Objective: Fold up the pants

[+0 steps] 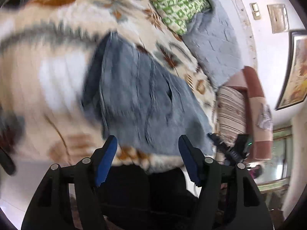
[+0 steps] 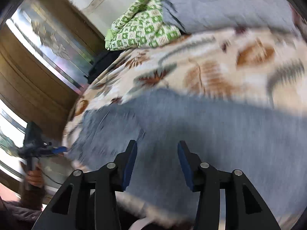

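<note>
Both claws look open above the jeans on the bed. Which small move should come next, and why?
Probably lower the right claw onto the jeans and grip an edge to fold. Both claws stand open with nothing between their pads, and the left claw sits at the near edge of the jeans. The blanket lies flat beneath. The blur hides the exact hem.

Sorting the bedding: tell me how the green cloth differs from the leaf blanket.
The green cloth has a small checked print; the leaf blanket has large brown and grey leaves on cream. The green cloth is bunched up; the leaf blanket is spread under the jeans. Both lie on the bed.
</note>
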A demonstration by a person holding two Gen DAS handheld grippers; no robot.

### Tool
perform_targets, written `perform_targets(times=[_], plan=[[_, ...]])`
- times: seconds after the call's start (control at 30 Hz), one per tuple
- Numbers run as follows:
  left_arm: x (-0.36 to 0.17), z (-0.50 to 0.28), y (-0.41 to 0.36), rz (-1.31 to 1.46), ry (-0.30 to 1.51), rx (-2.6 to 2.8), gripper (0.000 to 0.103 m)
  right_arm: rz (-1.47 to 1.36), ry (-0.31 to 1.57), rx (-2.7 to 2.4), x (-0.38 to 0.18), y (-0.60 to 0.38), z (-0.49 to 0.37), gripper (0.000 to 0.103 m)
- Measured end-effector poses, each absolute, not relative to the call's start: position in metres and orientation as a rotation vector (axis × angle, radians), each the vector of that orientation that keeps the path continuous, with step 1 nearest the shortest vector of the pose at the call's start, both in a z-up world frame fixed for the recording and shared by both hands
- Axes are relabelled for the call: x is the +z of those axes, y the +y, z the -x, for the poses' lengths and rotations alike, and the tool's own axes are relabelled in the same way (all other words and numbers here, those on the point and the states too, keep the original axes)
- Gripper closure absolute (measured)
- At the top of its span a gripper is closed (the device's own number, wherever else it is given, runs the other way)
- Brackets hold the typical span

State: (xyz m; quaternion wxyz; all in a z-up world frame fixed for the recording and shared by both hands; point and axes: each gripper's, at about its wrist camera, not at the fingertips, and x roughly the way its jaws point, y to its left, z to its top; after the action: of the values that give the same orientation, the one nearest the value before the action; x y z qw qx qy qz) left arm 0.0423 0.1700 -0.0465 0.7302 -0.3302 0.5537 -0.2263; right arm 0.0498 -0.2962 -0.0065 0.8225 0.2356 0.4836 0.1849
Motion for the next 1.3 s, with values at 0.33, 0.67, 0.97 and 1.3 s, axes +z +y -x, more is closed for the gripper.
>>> perform_targets(times=[0.33,0.67,0.97,1.3], plan=[[-0.091,-0.052,0.153,0.888,1.31,-0.43,0.035,-0.858,1.171,0.498,-0.078,-0.262,-0.023,0.05],[-0.084,-0.074,0.162,0.909,1.293,-0.345,0.079,-1.028,1.097,0.449,-0.094,-0.258,-0.037,0.095],[-0.102,-0.076,0.189,0.86,1.285,-0.162,0.085,-0.961,1.185,0.466,-0.111,-0.231,-0.029,0.095],[-0.065,-0.036,0.189,0.819,1.204,-0.262,0.054,-0.863,1.04,0.234,-0.063,-0.343,0.025,0.054]])
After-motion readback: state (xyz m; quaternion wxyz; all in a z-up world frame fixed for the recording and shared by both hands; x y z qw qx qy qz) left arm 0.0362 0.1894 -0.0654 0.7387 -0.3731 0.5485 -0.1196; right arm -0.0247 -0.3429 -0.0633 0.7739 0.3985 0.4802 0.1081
